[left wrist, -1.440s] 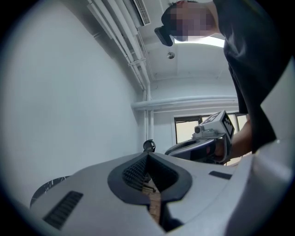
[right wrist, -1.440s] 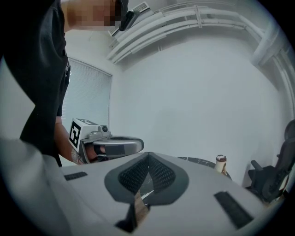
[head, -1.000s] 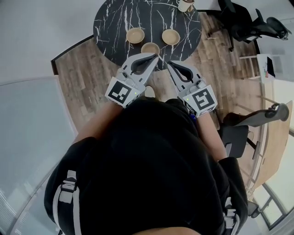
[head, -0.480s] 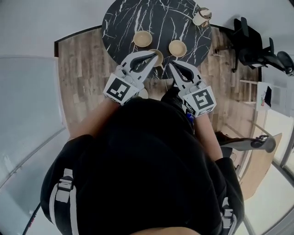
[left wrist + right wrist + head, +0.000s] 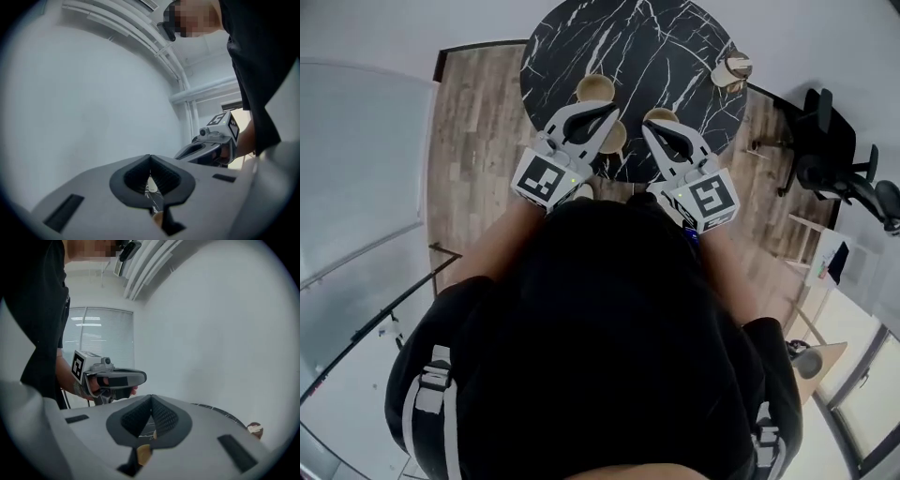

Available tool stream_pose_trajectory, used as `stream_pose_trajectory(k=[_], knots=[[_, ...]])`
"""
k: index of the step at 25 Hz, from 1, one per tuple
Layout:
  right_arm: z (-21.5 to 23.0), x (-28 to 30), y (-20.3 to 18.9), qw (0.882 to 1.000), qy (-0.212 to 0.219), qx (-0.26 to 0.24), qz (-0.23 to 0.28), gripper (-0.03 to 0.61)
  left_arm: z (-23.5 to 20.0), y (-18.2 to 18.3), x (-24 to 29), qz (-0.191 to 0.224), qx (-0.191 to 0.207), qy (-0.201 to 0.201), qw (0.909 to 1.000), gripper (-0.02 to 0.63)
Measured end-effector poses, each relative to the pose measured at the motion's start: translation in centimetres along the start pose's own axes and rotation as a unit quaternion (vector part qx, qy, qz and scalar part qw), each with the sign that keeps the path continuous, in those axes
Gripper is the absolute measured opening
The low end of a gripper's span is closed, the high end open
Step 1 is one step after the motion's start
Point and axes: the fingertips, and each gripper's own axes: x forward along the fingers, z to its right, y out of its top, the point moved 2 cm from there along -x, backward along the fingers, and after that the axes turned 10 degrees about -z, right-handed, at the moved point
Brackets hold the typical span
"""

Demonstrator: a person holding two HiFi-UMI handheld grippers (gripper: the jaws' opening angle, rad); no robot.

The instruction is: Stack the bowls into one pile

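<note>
Marble table (image 5: 647,47), bowls (image 5: 595,87) nearer now, left claw (image 5: 614,112), right claw (image 5: 645,126) clenched empty

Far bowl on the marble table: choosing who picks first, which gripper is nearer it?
Left. The left gripper ends just short of the far bowl, slightly to its right; the right gripper is further right, by another bowl.

Bright, even indoor light; shadows soft. Head view: heavy fisheye, floor & walls bend at edges; table (image 5: 581,47) sharp; person's black top (image 5: 609,356) too dark for detail. Gripper views: dark vignette in corners; left gripper (image 5: 150,157) & right gripper (image 5: 151,396) blurry up close; window (image 5: 101,329) bright, backlighting the arm.
</note>
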Motion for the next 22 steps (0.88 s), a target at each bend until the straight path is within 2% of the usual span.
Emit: stream_pose_trajectory(k=[8,15,19,22], knots=[[4.4,-0.4,-1.6,0.998,0.065,-0.013,-0.013,0.003,0.9,0.6,4.0,-0.014,-0.019,0.059,0.9980,0.005],[6.3,0.6,-2.7,0.993,0.115,-0.016,-0.024,0.003,0.3,-0.1,5.1,-0.040,-0.045,0.116,0.9914,0.005],[6.3,3.6,-3.7,0.989,0.131,-0.014,-0.062,0.003,-1.0,-0.8,4.3,-0.046,-0.050,0.140,0.9878,0.005],[6.0,6.5,-4.6,0.986,0.138,-0.021,-0.092,0.003,-2.1,-1.8,3.1,-0.047,-0.058,0.144,0.9867,0.005]])
